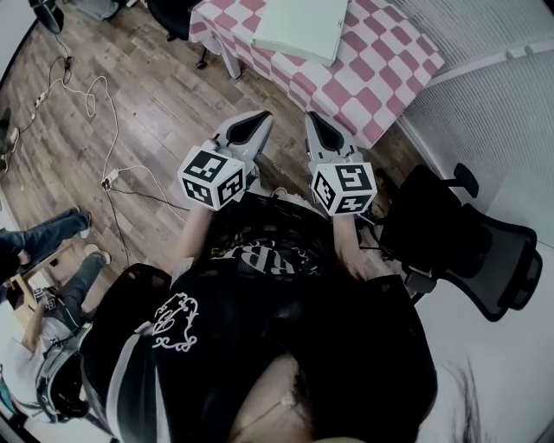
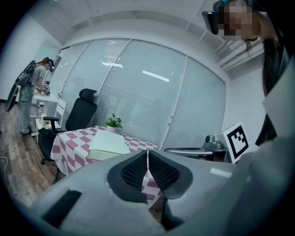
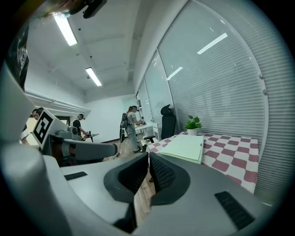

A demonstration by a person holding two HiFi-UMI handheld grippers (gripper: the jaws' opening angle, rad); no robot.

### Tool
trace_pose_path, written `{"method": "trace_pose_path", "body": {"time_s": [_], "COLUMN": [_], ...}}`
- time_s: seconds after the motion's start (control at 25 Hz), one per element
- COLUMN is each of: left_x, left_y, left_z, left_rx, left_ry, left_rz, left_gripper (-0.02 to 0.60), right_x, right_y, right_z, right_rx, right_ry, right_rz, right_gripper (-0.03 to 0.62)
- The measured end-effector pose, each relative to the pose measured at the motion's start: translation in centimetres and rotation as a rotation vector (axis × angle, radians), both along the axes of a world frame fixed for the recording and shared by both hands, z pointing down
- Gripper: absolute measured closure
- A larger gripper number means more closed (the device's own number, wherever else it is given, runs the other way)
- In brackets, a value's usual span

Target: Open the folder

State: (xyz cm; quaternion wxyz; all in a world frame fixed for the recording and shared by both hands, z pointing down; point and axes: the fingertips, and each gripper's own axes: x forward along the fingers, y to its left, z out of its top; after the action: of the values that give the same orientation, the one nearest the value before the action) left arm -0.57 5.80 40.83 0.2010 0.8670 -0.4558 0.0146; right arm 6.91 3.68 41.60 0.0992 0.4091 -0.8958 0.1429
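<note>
Left tongs (image 1: 258,121) are pinched together with nothing in them, held out in front of the person and well short of the desk (image 1: 385,65). The pale green folder (image 1: 301,26) lies flat on the checked cloth up ahead. It looks closed, though from this far I can't really tell which edge opens. Right tongs (image 1: 313,125) are also squeezed together and empty, just beside the left ones. So nothing's done yet imo: getting there, catching the cover and flipping it are all left.
</note>
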Motion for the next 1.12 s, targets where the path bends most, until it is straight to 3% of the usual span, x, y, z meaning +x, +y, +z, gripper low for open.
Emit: {"method": "trace_pose_path", "body": {"time_s": [0.44,0.8,1.12], "left_x": [-3.8,-9.5,-13.0], "left_y": [-9.4,-16.1,-19.9], "left_z": [0.1,-0.6,1.1], "left_rx": [-0.009,0.013,-0.025], "left_ry": [0.024,0.013,-0.009], "left_rz": [0.095,0.147,0.199], "left_gripper": [0.558,0.558,0.558], "right_x": [-2.4,-7.9,-9.3], "right_y": [-8.2,-14.5,-16.7], "right_z": [0.8,0.6,1.6], "right_rx": [-0.066,-0.07,-0.091], "right_ry": [0.005,0.003,0.075], "right_rz": [0.132,0.19,0.287], "right_gripper": [0.576,0.576,0.576]}}
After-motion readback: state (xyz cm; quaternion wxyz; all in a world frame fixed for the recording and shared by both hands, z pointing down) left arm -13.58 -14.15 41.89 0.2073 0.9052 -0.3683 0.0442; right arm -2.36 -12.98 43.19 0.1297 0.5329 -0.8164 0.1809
